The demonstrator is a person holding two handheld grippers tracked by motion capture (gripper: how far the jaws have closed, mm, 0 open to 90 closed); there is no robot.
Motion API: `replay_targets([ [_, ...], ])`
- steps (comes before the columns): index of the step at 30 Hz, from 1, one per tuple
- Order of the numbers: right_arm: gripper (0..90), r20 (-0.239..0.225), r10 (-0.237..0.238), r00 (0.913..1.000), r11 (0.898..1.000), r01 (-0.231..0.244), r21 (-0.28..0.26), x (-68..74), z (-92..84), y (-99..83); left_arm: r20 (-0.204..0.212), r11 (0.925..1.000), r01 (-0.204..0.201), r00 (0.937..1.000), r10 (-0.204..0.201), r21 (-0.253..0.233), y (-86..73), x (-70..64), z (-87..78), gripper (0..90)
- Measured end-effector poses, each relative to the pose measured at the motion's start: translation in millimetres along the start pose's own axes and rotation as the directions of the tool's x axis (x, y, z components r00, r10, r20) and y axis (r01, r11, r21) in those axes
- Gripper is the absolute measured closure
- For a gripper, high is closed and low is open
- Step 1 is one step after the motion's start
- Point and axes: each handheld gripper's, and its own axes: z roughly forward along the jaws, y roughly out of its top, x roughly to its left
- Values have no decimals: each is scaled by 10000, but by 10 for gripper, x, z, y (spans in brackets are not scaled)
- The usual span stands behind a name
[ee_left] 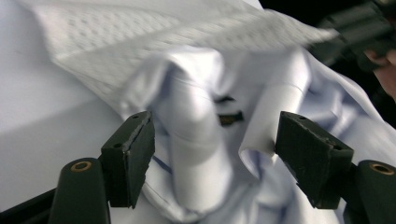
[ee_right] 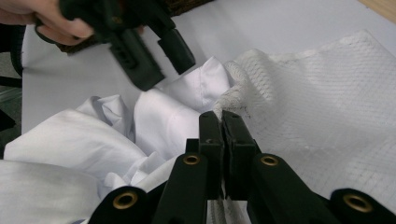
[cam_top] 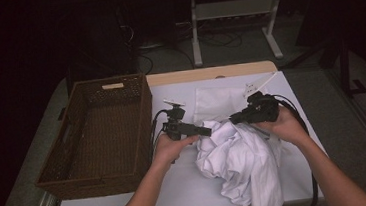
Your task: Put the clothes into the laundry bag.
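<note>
White shirt [cam_top: 236, 156] lay crumpled on the desk [cam_top: 178, 183], right of the basket [cam_top: 98, 135]. My right claw [ee_right: 223, 122] was clamped on the mesh bag [ee_right: 327, 102]; my left claw [ee_left: 212, 154] stood apart at the shirt.

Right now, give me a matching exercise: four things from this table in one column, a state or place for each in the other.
Things:
1. left gripper
2. right gripper
3. wicker basket
4. white shirt

States or places:
A. crumpled on the table's near side
B. jaws wide apart
C. stands at the table's left
D. jaws shut on the white mesh bag

Pairs: 1-B, 2-D, 3-C, 4-A
</note>
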Motion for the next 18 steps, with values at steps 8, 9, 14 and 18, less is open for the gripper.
replay_targets([
  [8, 868, 6, -38, 10000, 9998, 37, 206, -20, 65, 20, 740, 9995, 304, 9968, -310, 90, 10, 123, 135, 655],
  [9, 868, -4, -19, 10000, 9998, 19, 222, -21, 70, 26, 784, 10000, 38, 9969, -44, 76, 1, 89, 135, 731],
  [14, 869, -18, -137, 9999, 9998, 137, 141, 9, 85, 81, 1118, 9974, -702, 9912, 715, -159, -50, -110, 109, 828],
  [18, 870, 22, -205, 9998, 9995, 204, 256, 35, 138, 116, 1240, 9876, -1568, 9798, 1569, -102, -85, -357, 177, 833],
])
